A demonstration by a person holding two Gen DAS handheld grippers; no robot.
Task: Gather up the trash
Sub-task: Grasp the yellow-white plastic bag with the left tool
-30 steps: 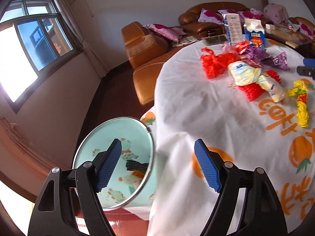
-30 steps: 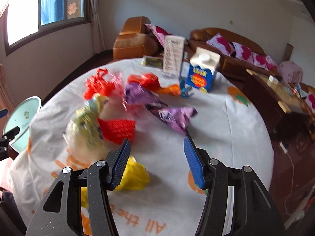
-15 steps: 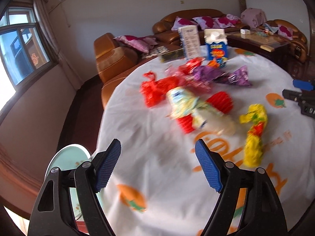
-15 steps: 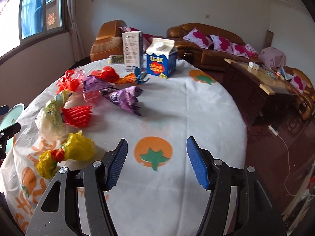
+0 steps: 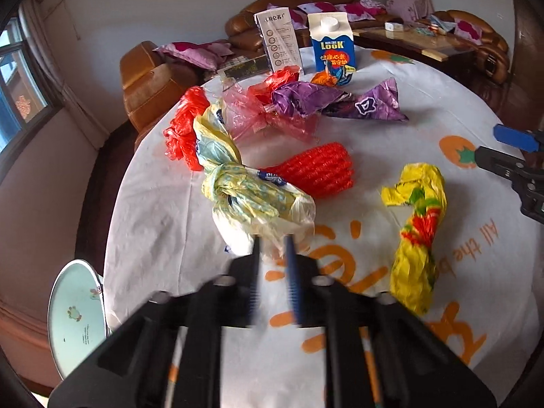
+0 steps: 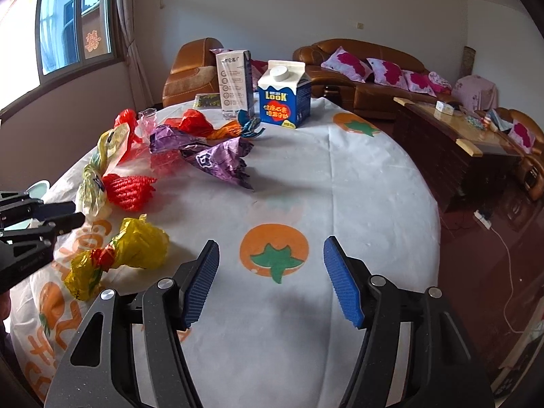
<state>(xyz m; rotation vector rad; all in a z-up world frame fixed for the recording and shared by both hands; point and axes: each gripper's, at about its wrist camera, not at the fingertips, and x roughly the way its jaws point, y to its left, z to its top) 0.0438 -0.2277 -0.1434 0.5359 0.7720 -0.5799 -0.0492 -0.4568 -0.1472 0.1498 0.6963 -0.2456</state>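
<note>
A knotted pale yellow bag (image 5: 258, 200) lies mid-table, red mesh (image 5: 316, 170) and a yellow wrapper (image 5: 416, 234) beside it. The left gripper (image 5: 272, 248), wide apart a second ago, has closed at the bag's near edge. The right gripper (image 6: 272, 278) hangs open, empty, over the tablecloth (image 6: 340, 187).

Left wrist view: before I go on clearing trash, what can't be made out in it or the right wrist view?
- Left gripper fingers: motion-blurred in the left wrist view; whether they pinch the pale yellow plastic bag is unclear.
- Trash bin: its inside is hidden; only the lid shows, partly cut off by the table edge.
- Right gripper: cut off at the frame's right edge.
- Flat dark packet: too small in the right wrist view to read.
</note>
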